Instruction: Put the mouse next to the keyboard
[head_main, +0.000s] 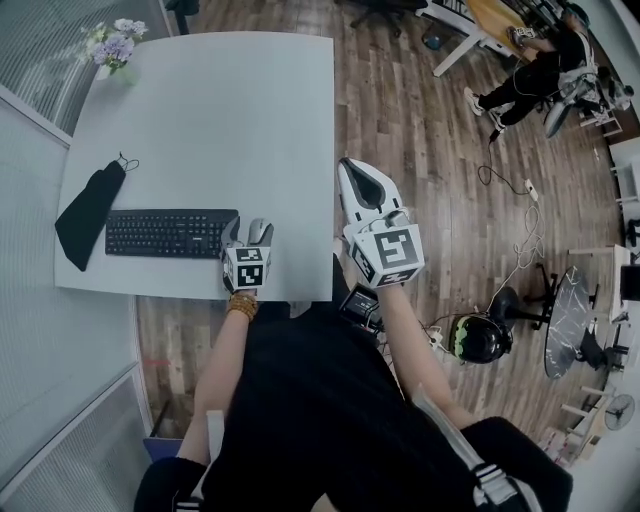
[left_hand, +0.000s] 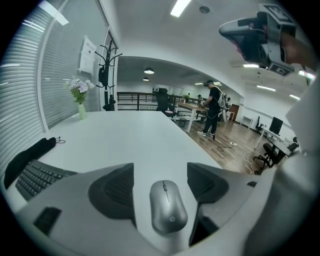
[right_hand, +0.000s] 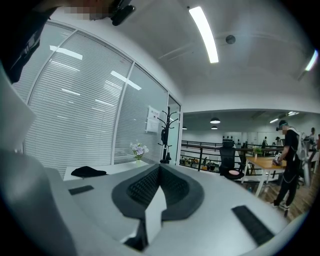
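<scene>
Right hand-held gripper (head_main: 353, 173) closed past table (head_main: 330, 150) edge, left hand-held gripper (head_main: 251, 234) wide around mouse (left_hand: 167, 207) beside keyboard (head_main: 170, 232)

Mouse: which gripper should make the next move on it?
The left gripper. Its open fingers straddle the mouse beside the keyboard; the right gripper is shut and raised away from the table.

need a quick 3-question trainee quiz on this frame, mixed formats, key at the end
1. True or false: the left gripper is clamped tight on the mouse.
2. What lies just left of the keyboard? A) a black pouch B) a laptop C) a mug
3. Fill in: the right gripper has its jaws ____.

Key: 1 false, the jaws stand apart with the mouse between them on the table. 2 A. 3 shut.
</scene>
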